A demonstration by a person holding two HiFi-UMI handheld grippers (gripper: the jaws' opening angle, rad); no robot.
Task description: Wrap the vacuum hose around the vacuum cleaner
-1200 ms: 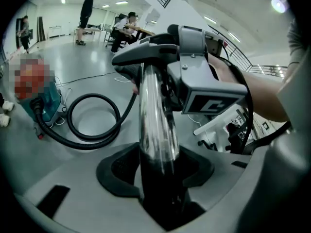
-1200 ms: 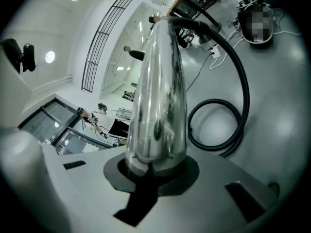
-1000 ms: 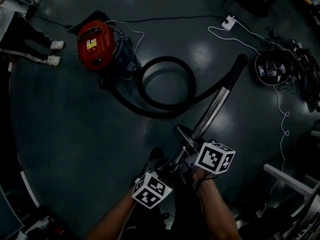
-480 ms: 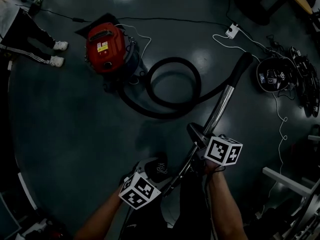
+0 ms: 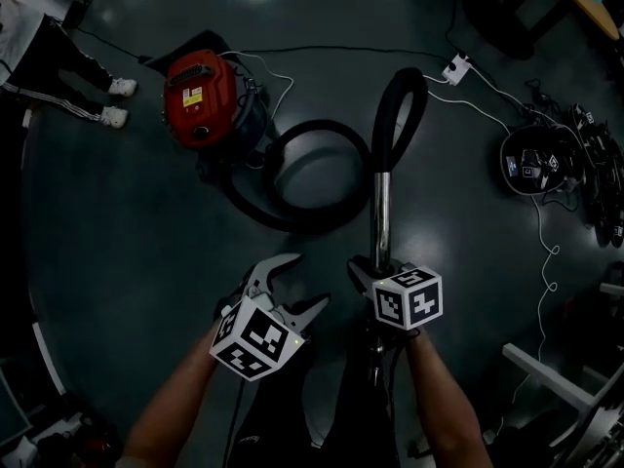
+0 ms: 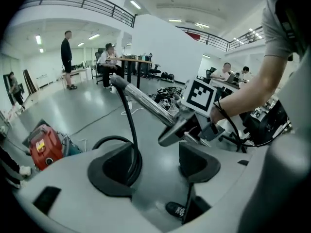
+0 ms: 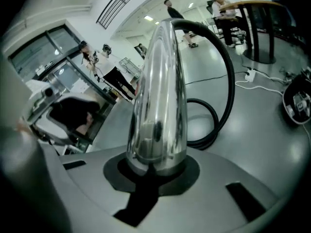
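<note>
The right gripper [image 5: 375, 269] is clamped on the near end of the chrome wand [image 5: 380, 213], which points away towards the vacuum's side of the floor [image 5: 127, 242]. The left gripper [image 5: 304, 283] hovers just beside it; its jaws have just been opening and stand wide apart with nothing between them. From the wand's far end the black hose [image 5: 314, 226] arches over, loops on the floor and runs to the red vacuum [image 5: 198, 88], not wound around it.
</note>
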